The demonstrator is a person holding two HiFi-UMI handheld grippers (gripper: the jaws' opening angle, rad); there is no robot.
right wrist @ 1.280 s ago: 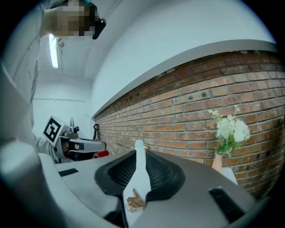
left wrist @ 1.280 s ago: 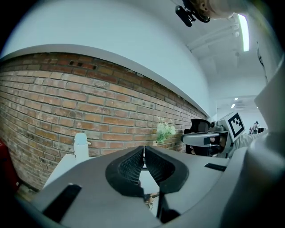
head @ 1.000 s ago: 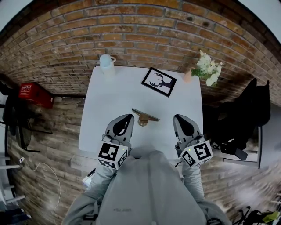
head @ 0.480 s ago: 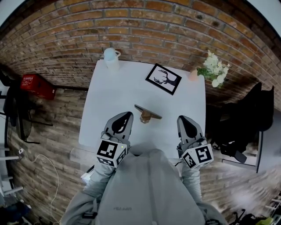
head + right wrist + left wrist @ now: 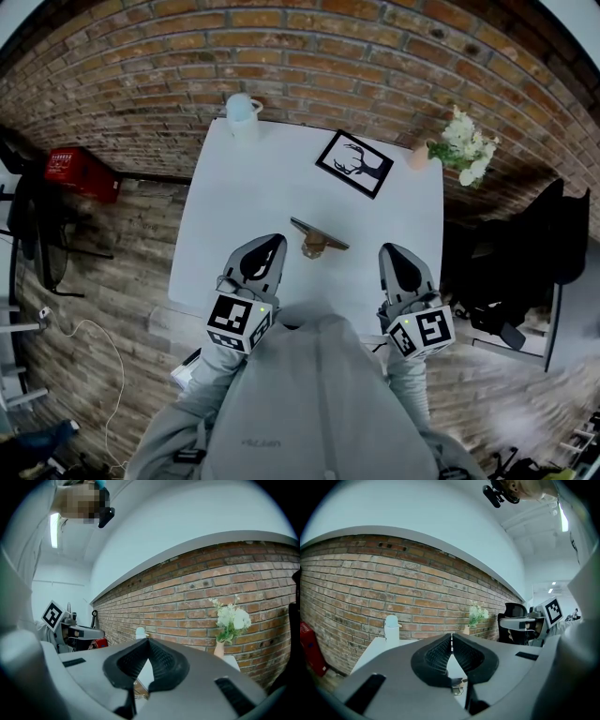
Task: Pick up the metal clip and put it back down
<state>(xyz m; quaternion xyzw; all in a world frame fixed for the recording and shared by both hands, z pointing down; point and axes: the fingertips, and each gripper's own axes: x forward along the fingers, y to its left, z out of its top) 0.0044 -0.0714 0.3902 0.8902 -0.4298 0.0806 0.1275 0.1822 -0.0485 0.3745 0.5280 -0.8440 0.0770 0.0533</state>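
A: Quick, where's the metal clip [image 5: 317,239]?
B: On the white table [image 5: 234,187], approx. in the middle. Nothing holds it & nothing touches it.
A: And the left gripper [image 5: 272,244]?
B: Low over the near part of the table, just left of the clip & a bit nearer the person [image 5: 309,403]. Not touching the clip. In the left gripper view its jaws are pressed together at the tips, w/ nothing btw them.
A: Right gripper [image 5: 391,253]?
B: Same deal, other side. It's to the right of the clip, farther off than the left one. In the right gripper view the jaws are closed tight & empty.
A: So the clip sits btw the 2?
B: Yep, btw them & a little ahead, closer to the left one.
A: What else is on the table?
B: A deer picture [image 5: 354,164] in a black frame, past the clip. A pale bottle [image 5: 244,108] at the far left corner. A small vase [image 5: 417,157] w/ white flowers [image 5: 464,141] at the far right corner. All well apart from the clip.
A: And behind?
B: A brick wall [image 5: 309,56]. A red box [image 5: 80,175] down to the left of the table, a black chair [image 5: 525,244] to the right.
A: The person?
B: Grey top, both arms out front, 1 gripper in each hand. Each has a cube [image 5: 239,325] w/ square marks at its back end.
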